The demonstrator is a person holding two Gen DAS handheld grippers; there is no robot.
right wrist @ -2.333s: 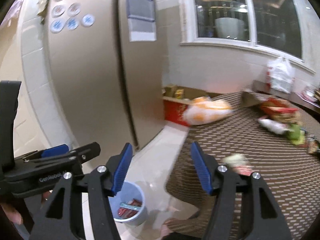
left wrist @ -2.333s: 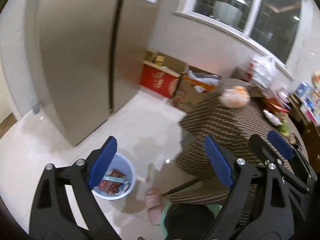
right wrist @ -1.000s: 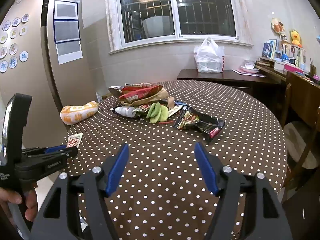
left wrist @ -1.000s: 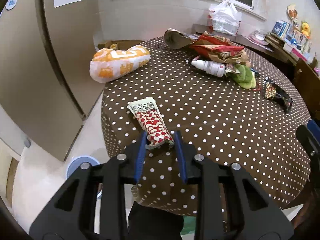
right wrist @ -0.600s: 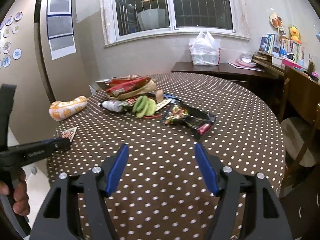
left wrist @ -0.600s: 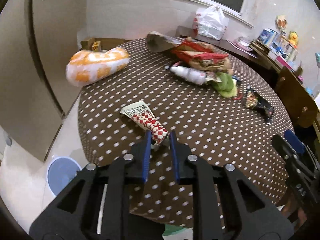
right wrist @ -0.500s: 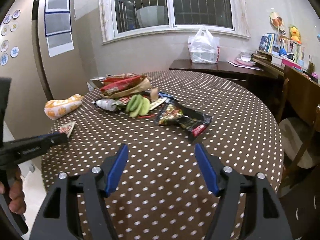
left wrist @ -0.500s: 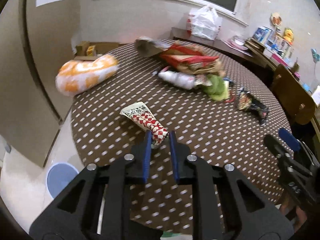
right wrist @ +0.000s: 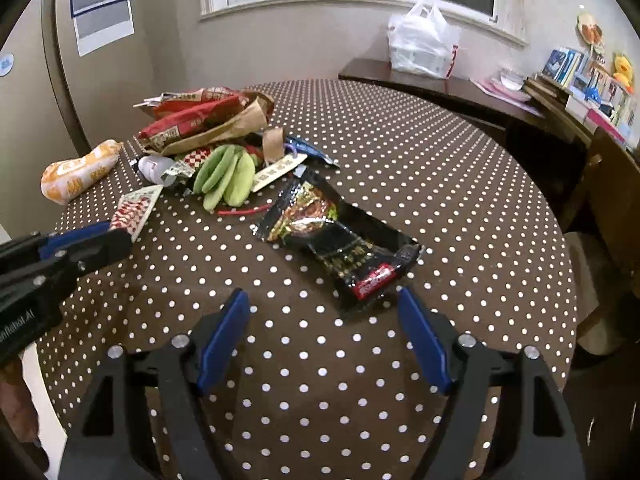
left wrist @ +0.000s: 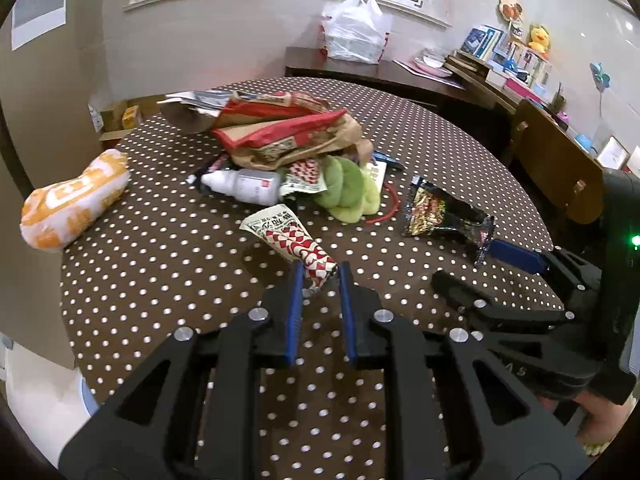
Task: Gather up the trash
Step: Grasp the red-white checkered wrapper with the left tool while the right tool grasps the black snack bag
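Observation:
My left gripper [left wrist: 320, 276] is shut on the near end of a red-and-white checked wrapper [left wrist: 288, 236], which hangs just above the dotted table [left wrist: 168, 264]. The right wrist view shows that gripper [right wrist: 80, 244] at the left edge with the wrapper [right wrist: 134, 208] sticking out of it. My right gripper [right wrist: 322, 300] hovers low over the table with its jaws opening wide. A black snack packet [right wrist: 340, 240] lies flat just ahead of it, its near end reaching between the fingertips, and no pad touches it. In the left wrist view the right gripper [left wrist: 472, 270] sits beside the black packet [left wrist: 440, 212].
A heap of red and brown paper bags [left wrist: 280, 132], a white bottle [left wrist: 244, 184] and green peels [left wrist: 348, 192] lies mid-table. An orange-white bag [left wrist: 72, 204] sits at the left edge. A blue bin [left wrist: 86, 396] stands on the floor, a wooden chair [right wrist: 608, 200] at the right.
The left jaws closed on the checked wrapper and carried it off the table's edge toward the middle. The right gripper moved in over the black packet and its jaws widened.

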